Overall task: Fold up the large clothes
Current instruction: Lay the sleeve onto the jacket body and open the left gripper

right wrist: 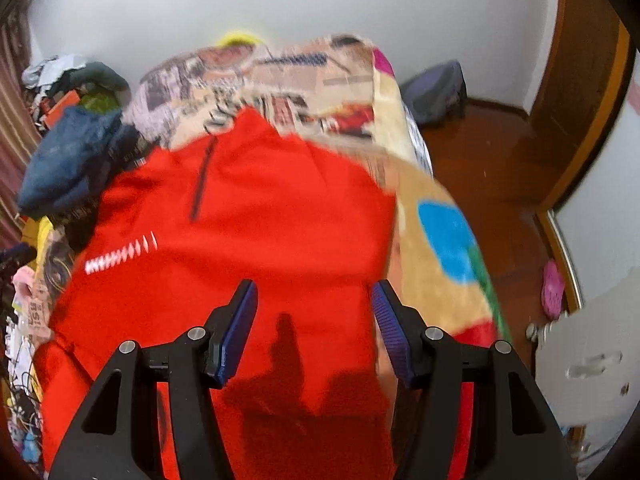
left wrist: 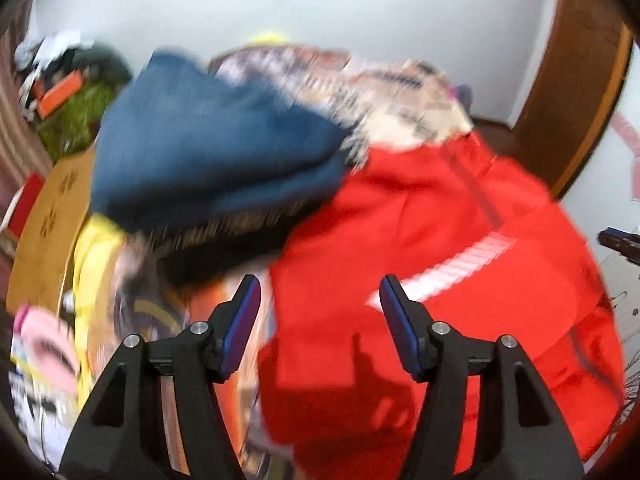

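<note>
Your fingers stand apart on both grippers, left and right, empty above the red top on the bed.

This is a bedroom in a home. Ahead of the right-hand tool lies a bed covered by a plush blanket printed with pictures and bright colour patches, with loose garments heaped on it, among them a crumpled dark blue garment far to the tool's left. To its right the glossy reddish-brown wooden floor runs to a brown wooden door frame. Beyond the bed stands a plain white wall, and a cluttered pile of household things fills the far left corner.
</note>
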Motion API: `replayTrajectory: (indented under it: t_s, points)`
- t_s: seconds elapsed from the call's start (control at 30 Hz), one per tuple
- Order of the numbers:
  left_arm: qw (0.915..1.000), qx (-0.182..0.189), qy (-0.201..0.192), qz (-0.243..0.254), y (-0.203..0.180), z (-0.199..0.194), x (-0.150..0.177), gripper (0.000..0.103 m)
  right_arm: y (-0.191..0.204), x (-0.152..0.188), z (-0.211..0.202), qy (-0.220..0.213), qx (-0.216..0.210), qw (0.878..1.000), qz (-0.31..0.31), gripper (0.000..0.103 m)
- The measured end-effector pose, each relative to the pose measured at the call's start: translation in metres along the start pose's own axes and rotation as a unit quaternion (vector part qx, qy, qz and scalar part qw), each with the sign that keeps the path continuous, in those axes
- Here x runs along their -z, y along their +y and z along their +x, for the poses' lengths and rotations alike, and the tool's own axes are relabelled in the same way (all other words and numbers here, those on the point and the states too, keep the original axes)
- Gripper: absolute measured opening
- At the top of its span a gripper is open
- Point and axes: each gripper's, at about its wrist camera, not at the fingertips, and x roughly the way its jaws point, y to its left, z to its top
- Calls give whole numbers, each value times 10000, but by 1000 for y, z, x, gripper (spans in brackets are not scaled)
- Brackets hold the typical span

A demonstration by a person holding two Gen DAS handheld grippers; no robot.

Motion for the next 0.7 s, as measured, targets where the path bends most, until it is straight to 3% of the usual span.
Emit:
replayTrajectory:
  t_s: [0.17, 0.37, 0.6, 0.7]
  points:
    - [9985, 229, -398, 297, -33, 5, -48, 65, 11, -33, -8, -446, -35, 9988, -212, 56]
    - [9964, 403, -521, 530, -66, 34, -87, 65, 23, -67, -4, -756, -212, 9962, -377, 56]
    - [9962, 802, -65, 338, -82, 96, -116, 64, 38, -99, 37, -595, -439, 9959, -515, 57]
    - [9952, 940, 240, 150, -86, 127, -122, 58, 42, -109, 64, -377, -558, 9961, -563, 57]
